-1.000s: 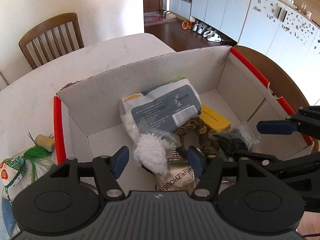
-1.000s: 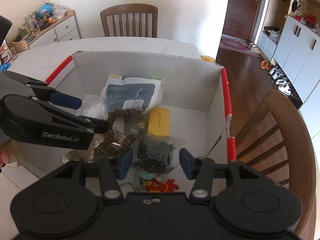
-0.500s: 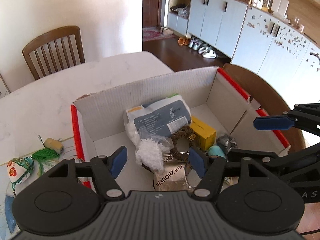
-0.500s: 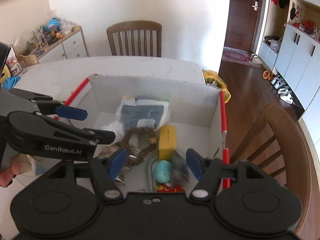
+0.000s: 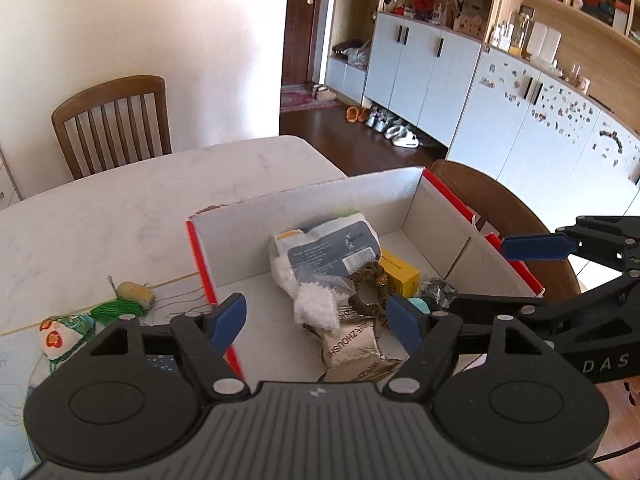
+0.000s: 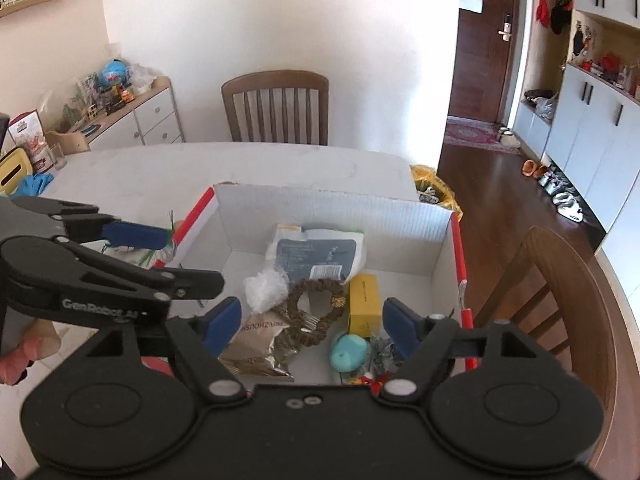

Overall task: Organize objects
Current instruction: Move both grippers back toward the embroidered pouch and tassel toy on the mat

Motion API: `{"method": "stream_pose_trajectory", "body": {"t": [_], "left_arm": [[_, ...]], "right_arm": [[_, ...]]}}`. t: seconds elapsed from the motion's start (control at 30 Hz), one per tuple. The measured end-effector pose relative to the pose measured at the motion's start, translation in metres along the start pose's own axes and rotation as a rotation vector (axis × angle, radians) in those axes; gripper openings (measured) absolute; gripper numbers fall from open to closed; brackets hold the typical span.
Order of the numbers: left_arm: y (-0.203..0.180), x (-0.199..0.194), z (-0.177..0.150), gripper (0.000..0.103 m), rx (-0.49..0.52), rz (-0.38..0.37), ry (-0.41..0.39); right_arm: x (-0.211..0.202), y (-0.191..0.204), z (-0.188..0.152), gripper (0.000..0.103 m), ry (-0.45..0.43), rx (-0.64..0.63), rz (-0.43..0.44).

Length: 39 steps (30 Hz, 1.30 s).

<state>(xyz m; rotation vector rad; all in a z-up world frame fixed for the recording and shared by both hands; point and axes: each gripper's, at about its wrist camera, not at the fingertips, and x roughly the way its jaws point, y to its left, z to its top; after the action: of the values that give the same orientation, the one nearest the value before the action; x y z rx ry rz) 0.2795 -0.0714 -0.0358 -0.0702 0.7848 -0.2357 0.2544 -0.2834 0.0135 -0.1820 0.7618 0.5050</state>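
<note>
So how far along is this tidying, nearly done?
Mostly done, it seems. The white cardboard box with red edges already holds a blue-grey pouch, yellow carton, brown beaded loop and turquoise egg-shaped thing. Nothing is in hand: the left claw and right claw have just been opening, both empty. Left: the green-tasselled charm lies outside on the white table.

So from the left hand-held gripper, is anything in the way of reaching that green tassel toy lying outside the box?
Nothing visible blocks it. The green tassel toy lies on the white table, beside the box's red-edged left wall. The left hand-held gripper hangs open and empty over the box, so it only needs to clear that wall.
</note>
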Motion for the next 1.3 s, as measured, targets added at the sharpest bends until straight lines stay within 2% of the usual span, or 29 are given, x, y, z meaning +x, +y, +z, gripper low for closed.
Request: {"method": "stream_pose_trajectory", "body": {"t": [0.13, 0.27, 0.43, 0.53, 0.63, 0.7, 0.87, 1.3], "left_arm": [[0.013, -0.015, 0.0, 0.082, -0.02, -0.017, -0.016], [0.025, -0.032, 0.0, 0.083, -0.029, -0.001, -0.045], [0.044, -0.053, -0.001, 0.085, -0.04, 0.01, -0.08], [0.055, -0.064, 0.0, 0.089, -0.047, 0.014, -0.099], [0.067, -0.073, 0.0, 0.092, -0.054, 0.014, -0.116], [0.074, -0.078, -0.001, 0.099, -0.054, 0.023, -0.129], [0.093, -0.086, -0.006, 0.101, -0.055, 0.033, -0.146], [0.158, -0.082, -0.027, 0.103, -0.08, 0.041, -0.146]], "right_arm": [[-0.005, 0.009, 0.004, 0.08, -0.015, 0.017, -0.008], [-0.014, 0.02, 0.008, 0.083, -0.049, 0.041, -0.011], [-0.02, 0.033, 0.012, 0.091, -0.08, 0.067, -0.006], [-0.021, 0.043, 0.015, 0.094, -0.091, 0.077, -0.005], [-0.02, 0.053, 0.018, 0.095, -0.096, 0.089, -0.003], [-0.018, 0.06, 0.02, 0.095, -0.103, 0.101, -0.003], [-0.014, 0.077, 0.026, 0.095, -0.117, 0.12, -0.009], [0.025, 0.134, 0.049, 0.095, -0.061, 0.088, 0.017]]}}
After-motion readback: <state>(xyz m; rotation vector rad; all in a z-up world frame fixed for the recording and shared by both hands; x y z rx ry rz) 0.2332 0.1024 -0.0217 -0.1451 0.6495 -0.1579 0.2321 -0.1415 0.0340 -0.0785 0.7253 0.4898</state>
